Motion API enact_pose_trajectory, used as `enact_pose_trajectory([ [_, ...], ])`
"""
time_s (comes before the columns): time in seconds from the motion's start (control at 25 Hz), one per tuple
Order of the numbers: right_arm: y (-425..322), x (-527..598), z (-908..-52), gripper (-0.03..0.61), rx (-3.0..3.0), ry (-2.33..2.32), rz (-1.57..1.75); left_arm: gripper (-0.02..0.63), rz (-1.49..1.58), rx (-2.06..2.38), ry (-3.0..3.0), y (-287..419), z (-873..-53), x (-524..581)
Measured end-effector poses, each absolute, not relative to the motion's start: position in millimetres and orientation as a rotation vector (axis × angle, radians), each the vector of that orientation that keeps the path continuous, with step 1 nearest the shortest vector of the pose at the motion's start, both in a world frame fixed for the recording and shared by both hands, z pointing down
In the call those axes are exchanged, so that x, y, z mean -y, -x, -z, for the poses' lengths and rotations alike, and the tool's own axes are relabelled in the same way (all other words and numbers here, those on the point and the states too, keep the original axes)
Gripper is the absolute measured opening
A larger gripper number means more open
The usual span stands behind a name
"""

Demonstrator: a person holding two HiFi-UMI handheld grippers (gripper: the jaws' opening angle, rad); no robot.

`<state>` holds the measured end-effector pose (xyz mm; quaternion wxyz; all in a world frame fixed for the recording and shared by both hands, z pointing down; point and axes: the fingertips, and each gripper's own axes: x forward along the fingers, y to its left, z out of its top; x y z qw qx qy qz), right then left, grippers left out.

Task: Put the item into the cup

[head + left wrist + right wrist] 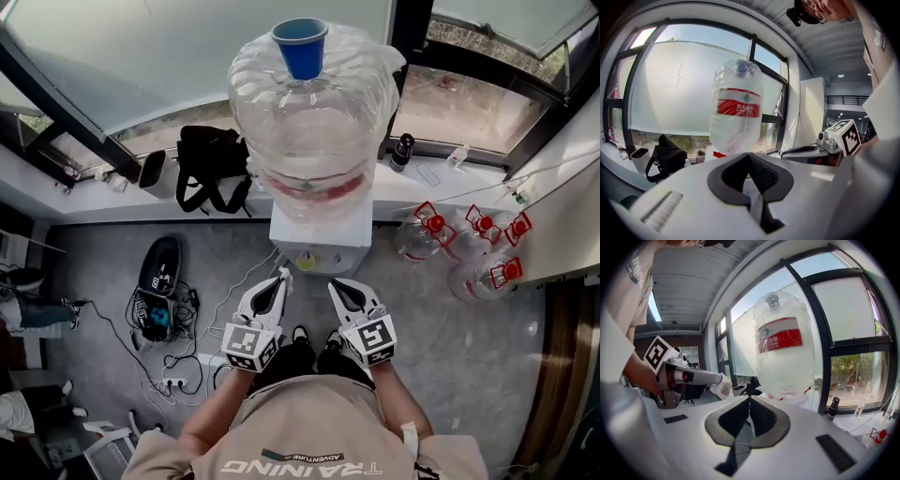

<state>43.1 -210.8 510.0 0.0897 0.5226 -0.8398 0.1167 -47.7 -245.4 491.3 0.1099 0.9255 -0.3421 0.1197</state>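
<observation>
Both grippers are held side by side, close in front of the person's body.

Left gripper [283, 278]: the jaws are seen fully together in its own view, with nothing between them.
Right gripper [334, 285]: the jaws are likewise pressed together, and nothing is held.

Cup [300, 45]: blue and mouth-up, it is seated on the upturned base of the large water bottle [314, 131]. The bottle is mounted on a dispenser [319, 239] directly ahead of both grippers. The cup is thus placed ahead of and well above both gripper tips.

Item: none is held, and which thing is meant cannot be told from these views.

Risks, as judged:
1. The cup is perched on a rounded plastic surface and is probably light. It could be knocked off by a gripper brought in too low or sideways.
2. The cup mouth is not seen from either gripper view, so a drop could be misjudged and the item lost down the bottle's side.
3. With both grippers shut, any grasp would be missed unless the jaws are parted first.
4. Cables [169, 314] lie on the floor to the left of the left gripper, and footing could be caught there if a step is taken.
</observation>
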Motion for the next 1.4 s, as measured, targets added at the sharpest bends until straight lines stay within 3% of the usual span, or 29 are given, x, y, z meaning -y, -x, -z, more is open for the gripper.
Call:
enact_pose_trajectory([
  [0.64, -21, 235, -558, 0.011, 2.344, -1.73, -0.456, 0.009, -0.504, 0.735, -2.692, 56, -580, 290],
  [1.4, -18, 249, -733, 0.011, 2.292, -1.702, -0.625, 0.009, -0.675, 0.745, -2.525, 36, -755, 310],
])
